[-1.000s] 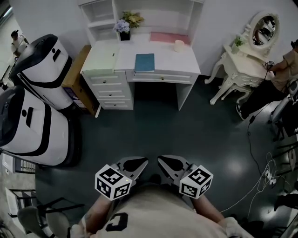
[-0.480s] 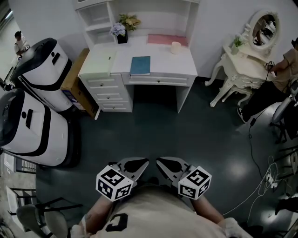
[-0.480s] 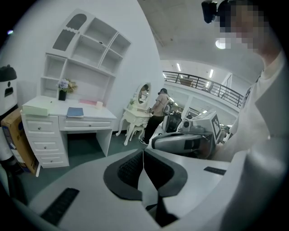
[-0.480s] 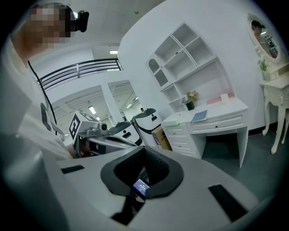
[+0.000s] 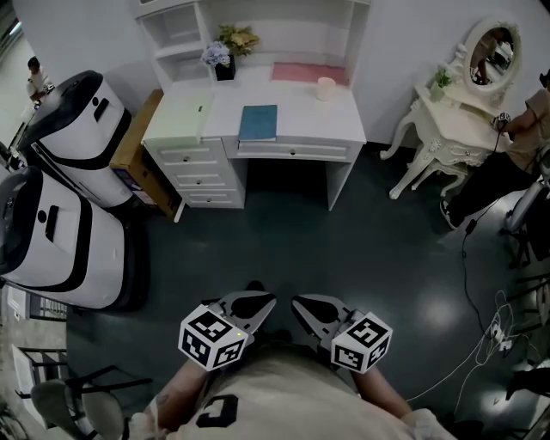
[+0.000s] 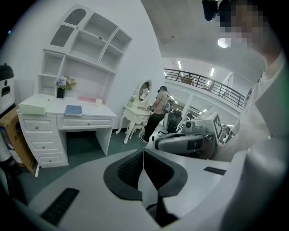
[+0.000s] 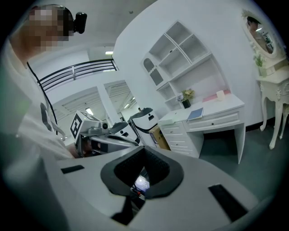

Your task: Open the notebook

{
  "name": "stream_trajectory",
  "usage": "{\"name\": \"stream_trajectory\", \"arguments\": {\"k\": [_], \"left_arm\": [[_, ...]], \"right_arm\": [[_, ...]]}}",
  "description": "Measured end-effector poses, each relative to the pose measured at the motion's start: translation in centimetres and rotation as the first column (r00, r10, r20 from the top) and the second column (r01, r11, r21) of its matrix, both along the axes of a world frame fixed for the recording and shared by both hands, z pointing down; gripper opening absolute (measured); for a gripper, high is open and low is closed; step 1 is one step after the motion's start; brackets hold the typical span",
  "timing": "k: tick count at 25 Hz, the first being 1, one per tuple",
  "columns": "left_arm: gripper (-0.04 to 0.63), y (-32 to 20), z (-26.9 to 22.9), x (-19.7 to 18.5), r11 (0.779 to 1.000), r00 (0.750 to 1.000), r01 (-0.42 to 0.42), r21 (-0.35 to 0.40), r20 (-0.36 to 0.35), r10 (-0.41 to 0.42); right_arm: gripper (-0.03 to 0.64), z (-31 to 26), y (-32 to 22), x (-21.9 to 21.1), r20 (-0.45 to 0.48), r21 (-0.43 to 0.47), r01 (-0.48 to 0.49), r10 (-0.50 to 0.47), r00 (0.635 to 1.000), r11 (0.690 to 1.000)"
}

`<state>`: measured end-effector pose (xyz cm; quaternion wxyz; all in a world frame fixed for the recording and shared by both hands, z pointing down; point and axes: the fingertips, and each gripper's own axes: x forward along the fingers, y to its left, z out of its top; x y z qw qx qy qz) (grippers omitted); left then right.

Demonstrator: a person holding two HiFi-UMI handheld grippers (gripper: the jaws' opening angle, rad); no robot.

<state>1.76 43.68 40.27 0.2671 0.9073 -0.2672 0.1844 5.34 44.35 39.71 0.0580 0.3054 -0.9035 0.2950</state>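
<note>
The blue notebook (image 5: 259, 122) lies closed and flat on the white counter (image 5: 314, 120) at the far side of the room; its long axis runs near to far, one short edge towards you and the other towards the shelves (image 5: 258, 26). Your left gripper (image 5: 256, 298) and right gripper (image 5: 302, 302) hang close to your body over the dark floor (image 5: 344, 241), well apart from the notebook, which sits far ahead of them; both pairs of jaws are pressed together with nothing between them.
</note>
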Motion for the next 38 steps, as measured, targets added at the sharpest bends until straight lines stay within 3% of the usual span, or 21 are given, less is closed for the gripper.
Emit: {"name": "stream_trajectory", "arguments": {"k": [18,22,32,38], "left_arm": [[0.018,-12.4,1.5,-2.4,0.996,0.997,-0.077,-0.036,-0.026,0.076],[0.018,-15.6,1.9,-3.6,0.997,0.999,-0.052,-0.058,0.002,0.053],[0.018,-23.4,2.0,-6.8,0.998,0.999,-0.027,-0.061,-0.044,0.025],[0.018,-27.8,2.3,-9.7,0.999,0.999,0.023,-0.049,-0.044,-0.025]], "right_arm": [[0.012,1.7,-9.9,-0.2,-0.055,-0.088,-0.108,0.104,0.993,0.990],[0.014,1.5,-12.2,-0.5,-0.076,-0.097,-0.138,0.130,0.989,0.986],[0.014,1.3,-19.6,-3.1,-0.139,-0.082,-0.151,0.139,0.980,0.985],[0.012,1.3,-23.8,-6.0,-0.163,-0.084,-0.110,0.096,0.982,0.990]]}}
